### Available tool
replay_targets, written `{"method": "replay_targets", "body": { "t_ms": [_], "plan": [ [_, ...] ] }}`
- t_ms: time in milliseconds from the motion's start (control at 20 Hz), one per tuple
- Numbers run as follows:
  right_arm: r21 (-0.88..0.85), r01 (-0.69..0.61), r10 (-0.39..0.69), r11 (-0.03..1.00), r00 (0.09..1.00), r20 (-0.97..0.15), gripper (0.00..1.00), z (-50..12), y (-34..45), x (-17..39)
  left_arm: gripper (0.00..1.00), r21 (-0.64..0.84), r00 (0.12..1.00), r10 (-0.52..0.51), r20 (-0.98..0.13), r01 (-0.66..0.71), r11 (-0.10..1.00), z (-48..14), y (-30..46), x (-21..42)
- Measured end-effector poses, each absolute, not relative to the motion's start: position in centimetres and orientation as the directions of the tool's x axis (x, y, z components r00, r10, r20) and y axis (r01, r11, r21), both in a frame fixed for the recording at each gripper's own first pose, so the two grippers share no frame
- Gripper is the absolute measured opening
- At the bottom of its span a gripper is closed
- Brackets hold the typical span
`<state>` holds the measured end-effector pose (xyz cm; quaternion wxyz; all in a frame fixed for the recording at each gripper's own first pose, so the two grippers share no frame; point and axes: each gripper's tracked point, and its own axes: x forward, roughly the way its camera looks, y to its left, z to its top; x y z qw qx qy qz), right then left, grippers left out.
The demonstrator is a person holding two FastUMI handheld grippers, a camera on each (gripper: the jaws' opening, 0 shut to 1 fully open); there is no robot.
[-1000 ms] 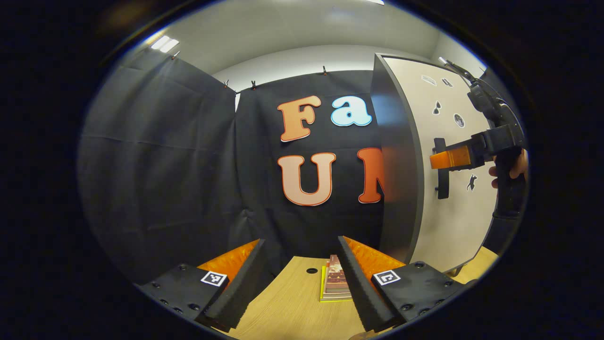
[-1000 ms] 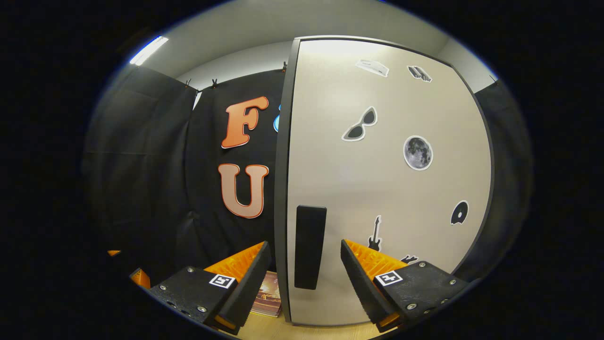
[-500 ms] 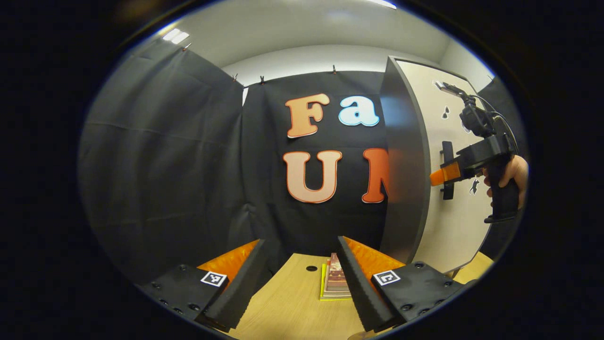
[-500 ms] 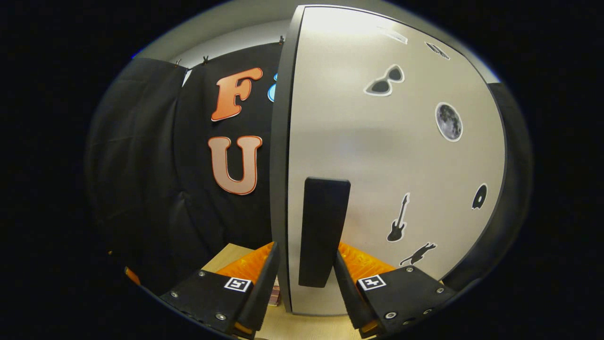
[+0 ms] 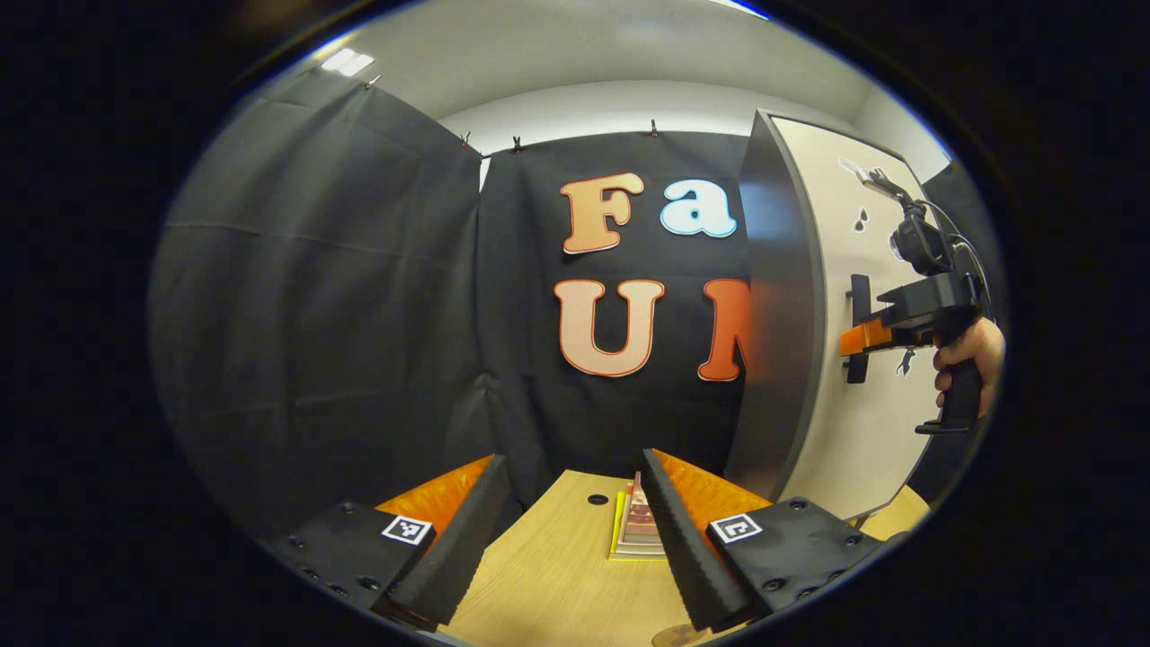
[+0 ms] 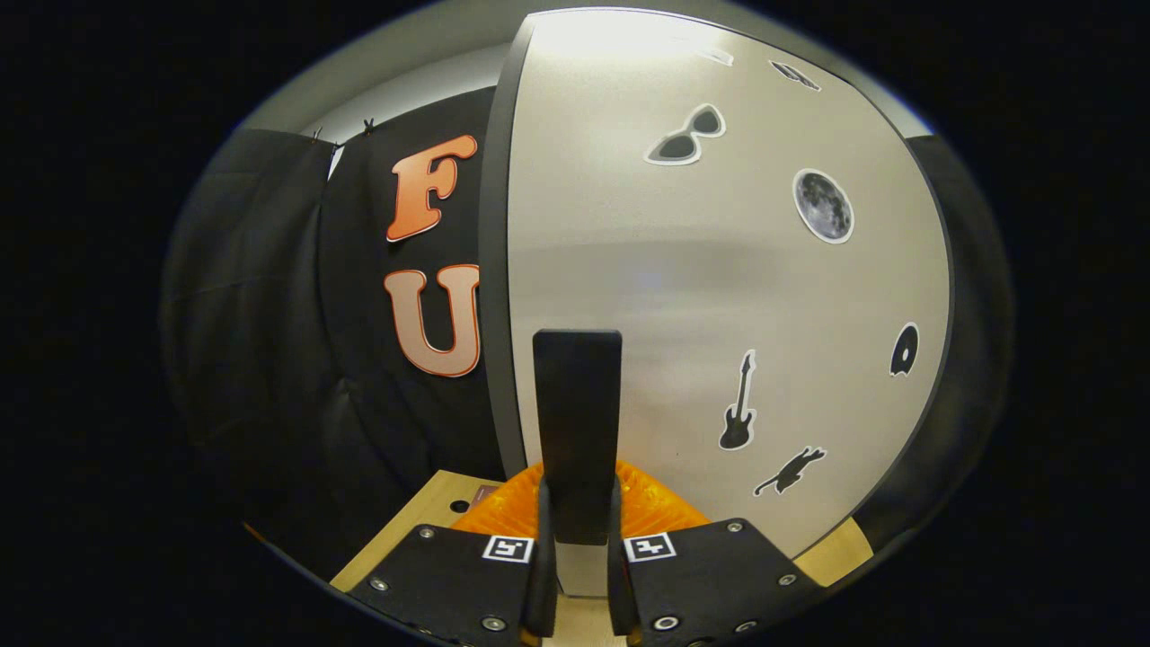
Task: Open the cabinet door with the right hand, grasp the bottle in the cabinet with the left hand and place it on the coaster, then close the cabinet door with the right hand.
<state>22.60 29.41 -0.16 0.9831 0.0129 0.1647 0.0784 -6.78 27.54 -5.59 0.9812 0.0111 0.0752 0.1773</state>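
In the right gripper view the right gripper [image 6: 577, 575] sits bottom centre, its fingers [image 6: 542, 575] pinching the lower end of the dark vertical handle [image 6: 577, 431] from both sides. The handle stands upright on the pale cabinet door [image 6: 719, 270], which takes up the centre and right of the frame, w/ its dark edge running down just left of the handle. Stickers on the door: sunglasses [image 6: 683, 144] upper centre, a moon [image 6: 822, 205] upper right, a guitar [image 6: 738, 402] and a cat shape [image 6: 791, 470] lower right, a disc [image 6: 903, 350] at the right edge. A strip of the wooden desk [image 6: 422, 530] shows lower left, under the door.

In the left gripper view the left gripper [image 5: 570, 548] is at the bottom of the frame, fingers [image 5: 467, 539] spread wide w/ nothing between them (just desk [image 5: 557, 584] behind). A small stack of books [image 5: 633, 530] lies on the desk bottom centre, just beside the right-hand finger in the frame; a small dark hole [image 5: 597, 499] in the desk sits just left of it. The cabinet [image 5: 791, 359] stands at the right of the frame, door shut, dark side panel facing the camera. Far right, a hand [image 5: 966, 355] holds the other gripper [image 5: 862, 340], its tip at the handle [image 5: 858, 328] on the door front.

Bottle's whereabouts: cannot tell. At the very bottom edge, right of centre, a brown round rim [image 5: 674, 638] peeks in; could be the coaster, too little visible to say.
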Motion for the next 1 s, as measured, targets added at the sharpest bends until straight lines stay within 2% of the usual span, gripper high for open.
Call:
{"method": "replay_targets", "body": {
  "t_ms": [200, 250, 300, 400, 500, 700, 750, 850, 950, 1000],
  "plan": [
    [0.062, -0.211, 0.219, 0.976, 0.919, -0.329, 0.20, 0.2, 29.5, 21.3, 0.97, 0.033, 0.934, 0.329, -0.142, -0.327, 0.944, -5.7, 25.8, -5.8],
    [0.072, -0.232, 0.243, 0.970, 0.913, -0.328, 0.20, 0.5, 29.5, 21.0, 0.94, 0.032, 0.936, 0.321, -0.142, -0.319, 0.947, -5.7, 25.2, -5.3],
    [0.084, -0.253, 0.267, 0.964, 0.906, -0.327, 0.20, 0.8, 29.5, 20.6, 0.97, 0.033, 0.940, 0.311, -0.137, -0.309, 0.950, -5.7, 24.6, -5.2],
    [0.080, -0.292, 0.302, 0.953, 0.897, -0.322, 0.20, 1.8, 29.7, 19.3, 0.97, 0.041, 0.948, 0.292, -0.126, -0.289, 0.957, -5.2, 22.4, -5.5],
    [0.074, -0.317, 0.323, 0.946, 0.892, -0.316, 0.20, 1.6, 29.3, 18.7, 0.94, 0.049, 0.955, 0.269, -0.122, -0.265, 0.963, -5.2, 20.6, -5.4],
    [0.076, -0.355, 0.360, 0.932, 0.878, -0.315, 0.20, 1.9, 28.9, 17.8, 0.94, 0.052, 0.969, 0.218, -0.115, -0.214, 0.976, -5.0, 17.5, -4.9],
    [0.082, -0.364, 0.371, 0.928, 0.873, -0.317, 0.20, 2.0, 28.8, 17.4, 0.94, 0.042, 0.971, 0.206, -0.123, -0.202, 0.978, -5.3, 16.8, -4.8],
    [0.093, -0.382, 0.391, 0.920, 0.864, -0.317, 0.20, 2.0, 28.9, 16.6, 1.00, 0.013, 0.972, 0.179, -0.155, -0.180, 0.984, -6.3, 15.5, -4.8],
    [0.083, -0.402, 0.407, 0.912, 0.859, -0.310, 0.20, 2.1, 28.4, 16.3, 0.94, -0.001, 0.969, 0.173, -0.175, -0.176, 0.984, -6.7, 14.8, -4.9],
    [0.082, -0.413, 0.417, 0.907, 0.857, -0.302, 0.20, 2.2, 28.3, 16.1, 0.97, -0.005, 0.969, 0.171, -0.177, -0.175, 0.985, -6.6, 14.5, -4.9]
  ]
}}
